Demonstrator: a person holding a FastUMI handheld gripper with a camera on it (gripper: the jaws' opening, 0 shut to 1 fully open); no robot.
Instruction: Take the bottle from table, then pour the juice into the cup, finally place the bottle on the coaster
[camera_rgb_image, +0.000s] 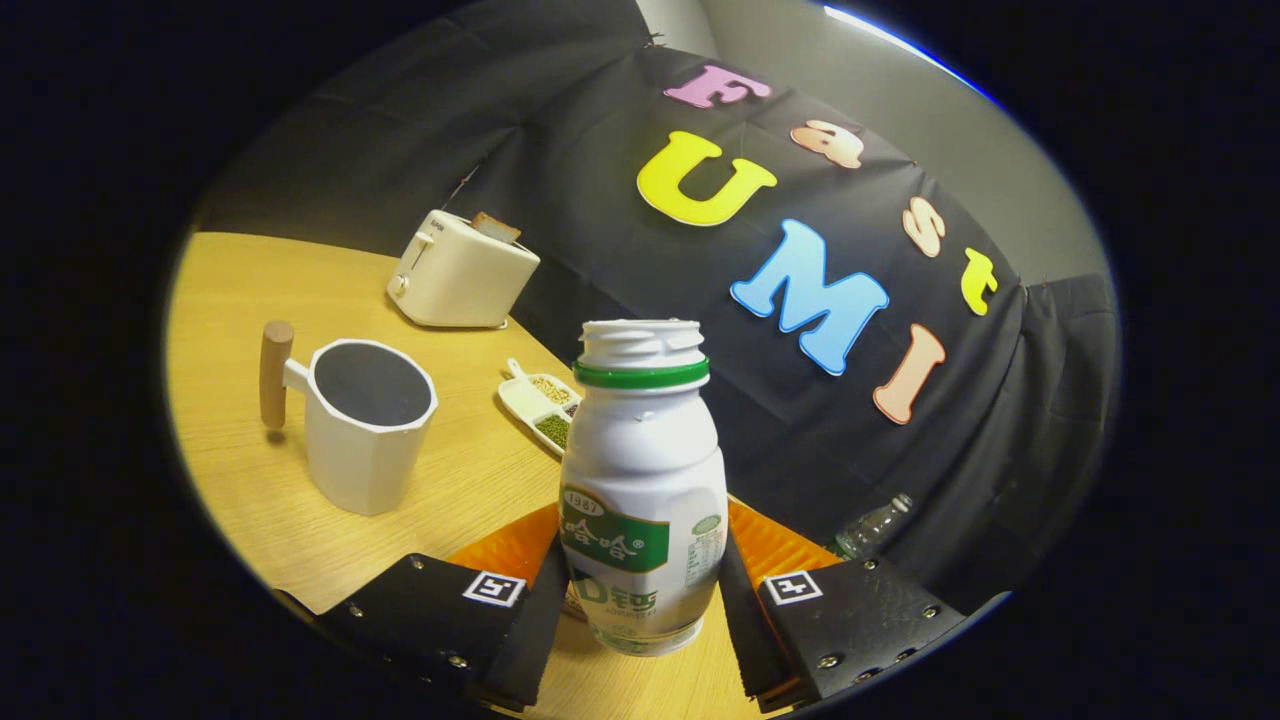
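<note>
Claw (640, 600) pinching the uncapped white plastic bottle with green neck ring (643, 480), long axis upright, above the wooden desk (230, 300). White faceted cup with wooden handle (368, 425) stands left and farther off, calling for a leftward tilt.

White plastic bottle (643, 480) with green neck ring and green label, uncapped, upright, clamped between the two fingers of the tongs (642, 600). White faceted cup (368, 425) with wooden handle, upright on the worktop (240, 300), beyond the fingers, apart from the bottle.
</note>
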